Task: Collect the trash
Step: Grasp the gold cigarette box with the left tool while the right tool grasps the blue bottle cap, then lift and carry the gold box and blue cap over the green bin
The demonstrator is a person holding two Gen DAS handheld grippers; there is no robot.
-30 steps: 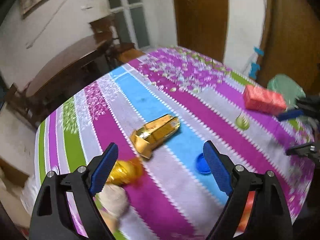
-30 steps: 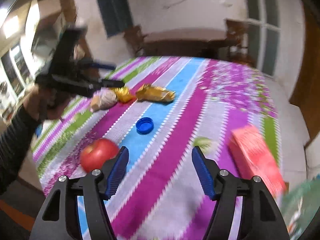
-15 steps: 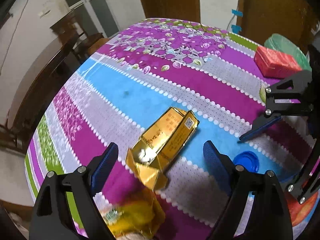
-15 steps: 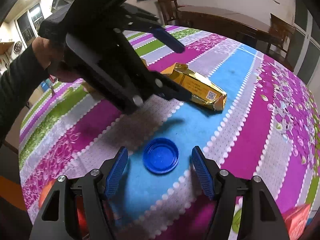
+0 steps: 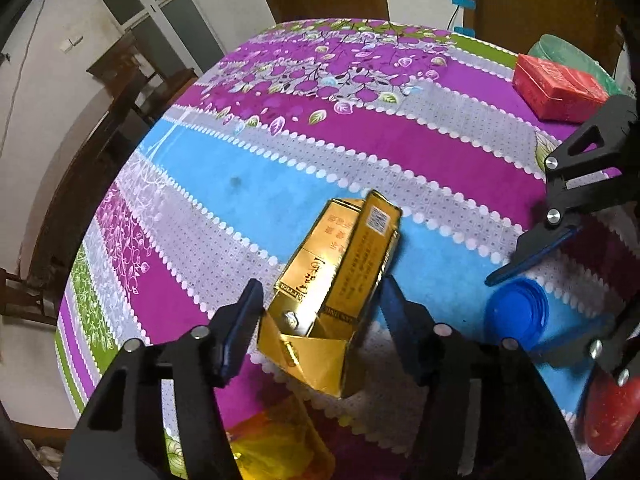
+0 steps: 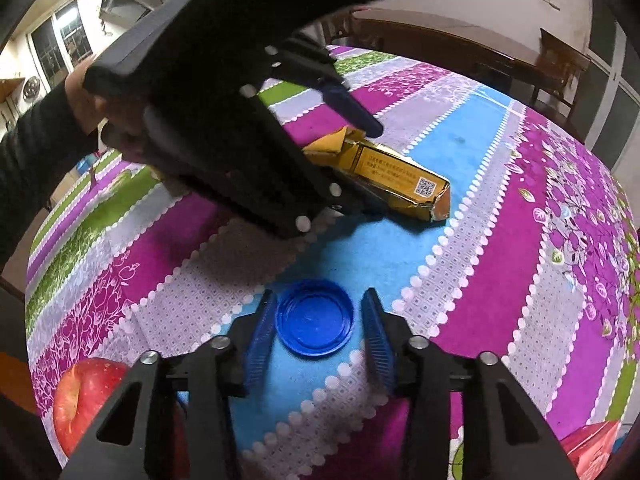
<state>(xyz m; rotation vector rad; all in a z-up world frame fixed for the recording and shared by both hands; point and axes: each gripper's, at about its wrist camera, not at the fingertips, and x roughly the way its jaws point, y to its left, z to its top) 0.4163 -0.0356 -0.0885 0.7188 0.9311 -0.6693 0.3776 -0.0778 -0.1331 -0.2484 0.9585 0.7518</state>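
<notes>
A crushed gold carton lies on the striped tablecloth, its open end between the fingers of my left gripper, which is open around it. The carton also shows in the right wrist view, partly hidden by the left gripper. A blue bottle cap lies upside down between the fingers of my right gripper, which is open with small gaps on both sides. The cap also shows in the left wrist view. A yellow wrapper lies under the left gripper.
A red apple sits at the table's near left. A red box and a green bowl stand at the far right edge. Wooden chairs and another table stand beyond the tablecloth.
Both grippers came down and forward. The left one now straddles the gold carton's end. The right one now straddles the blue cap. Both jaws have narrowed.
</notes>
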